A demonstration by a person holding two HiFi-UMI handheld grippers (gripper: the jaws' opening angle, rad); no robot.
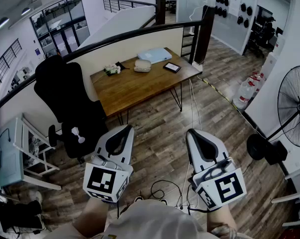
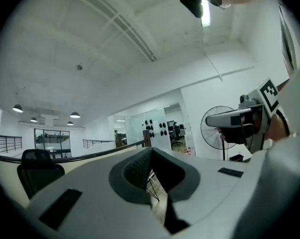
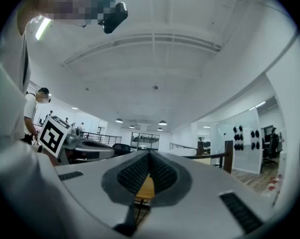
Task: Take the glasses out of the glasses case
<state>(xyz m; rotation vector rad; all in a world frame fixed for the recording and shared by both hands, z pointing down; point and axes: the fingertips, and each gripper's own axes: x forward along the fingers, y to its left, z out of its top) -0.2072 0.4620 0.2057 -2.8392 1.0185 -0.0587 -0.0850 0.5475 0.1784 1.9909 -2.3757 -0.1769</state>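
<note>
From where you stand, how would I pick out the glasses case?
Look to the wooden table beside the curved black railing. Near its far edge lies the glasses case, next to a flat light-blue slab, with a dark tablet further right. It alone is rounded and cream-coloured.

left hand-held gripper (image 1: 126,129) white | right hand-held gripper (image 1: 191,132) white | marker cubes (image 1: 106,182) black-white

Wooden desk (image 1: 135,86), black office chair (image 1: 60,88), plank floor (image 1: 159,133), standing fan (image 1: 295,106)
</note>
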